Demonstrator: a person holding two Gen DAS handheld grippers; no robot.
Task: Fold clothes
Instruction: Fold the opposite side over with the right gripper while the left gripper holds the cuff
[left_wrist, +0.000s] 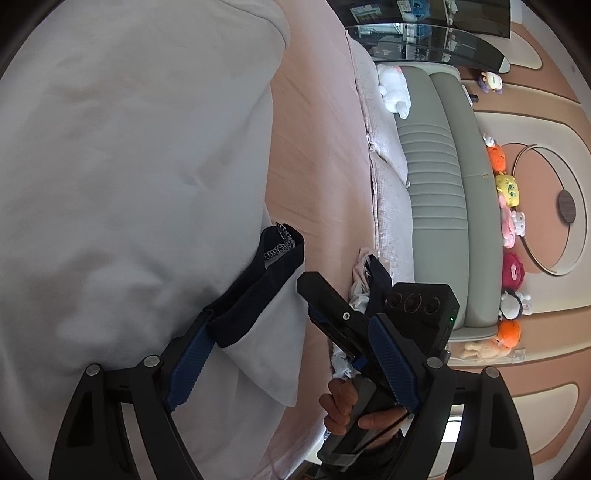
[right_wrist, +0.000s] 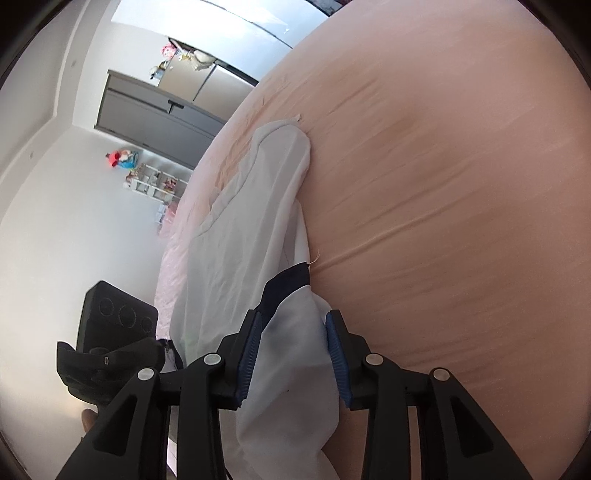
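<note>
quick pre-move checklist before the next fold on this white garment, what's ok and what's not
1. White garment lies on the pink bed sheet: ok.
2. Fabric sits between the right gripper fingers: ok. Whether the pads actually press on it: cannot tell.
3. Left gripper has the dark trim by its left finger, with a clear gap to the other finger: not gripped, not ok.
4. Path ahead on the sheet is free of other items: ok.
5. Grippers clear of each other: the right one sits close by the left's finger, cannot tell.
</note>
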